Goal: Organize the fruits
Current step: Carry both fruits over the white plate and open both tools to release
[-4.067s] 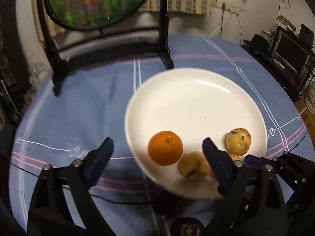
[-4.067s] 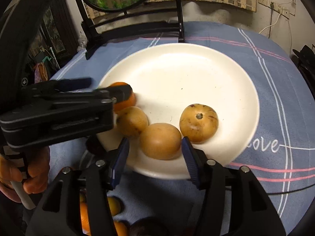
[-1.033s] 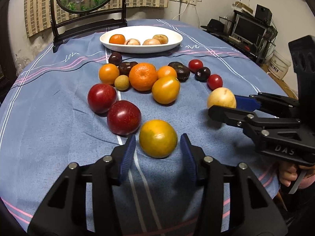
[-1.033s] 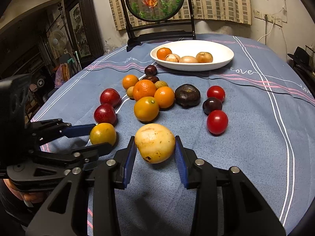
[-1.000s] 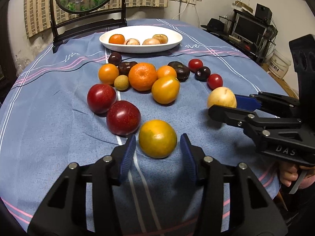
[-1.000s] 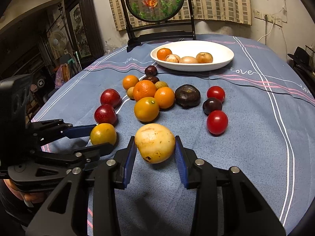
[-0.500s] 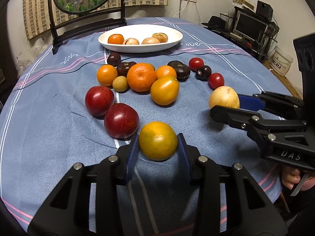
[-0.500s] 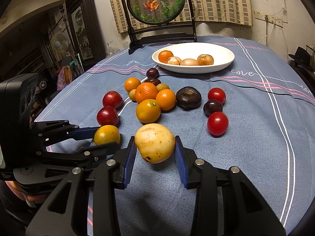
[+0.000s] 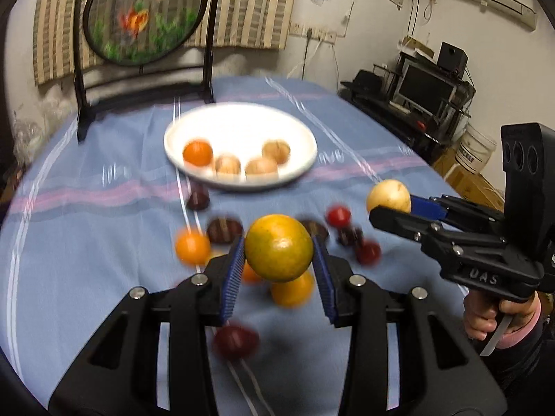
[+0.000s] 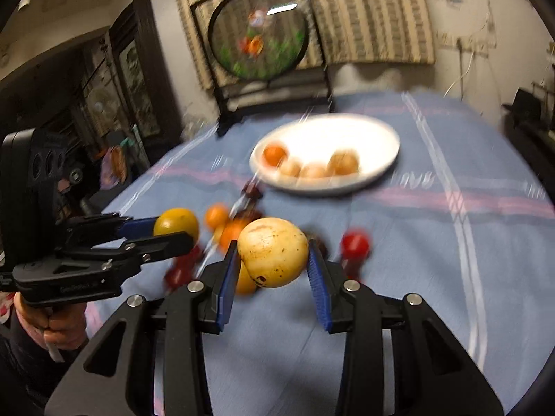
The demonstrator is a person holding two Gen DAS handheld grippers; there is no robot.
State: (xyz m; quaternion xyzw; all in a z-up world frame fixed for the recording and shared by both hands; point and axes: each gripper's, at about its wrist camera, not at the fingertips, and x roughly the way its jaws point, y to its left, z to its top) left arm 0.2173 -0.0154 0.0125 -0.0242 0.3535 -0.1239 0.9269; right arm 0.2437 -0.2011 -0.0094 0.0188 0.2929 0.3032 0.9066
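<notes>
While my left gripper (image 9: 278, 266) clamps the yellow-orange citrus (image 9: 278, 248), my right gripper (image 10: 272, 267) pinches the pale yellow fruit (image 10: 273, 251), both raised near of the white plate (image 9: 301, 170).

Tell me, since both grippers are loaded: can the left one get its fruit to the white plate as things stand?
Probably yes. The left gripper carries the yellow-orange fruit above the loose fruit, and the white plate ahead has bare space behind its four fruits.

plate (image 9: 305, 163) behind loose fruit (image 9: 194, 248) on table (image 9: 86, 242) | four fruits in plate | screen (image 9: 144, 17) behind plate
</notes>
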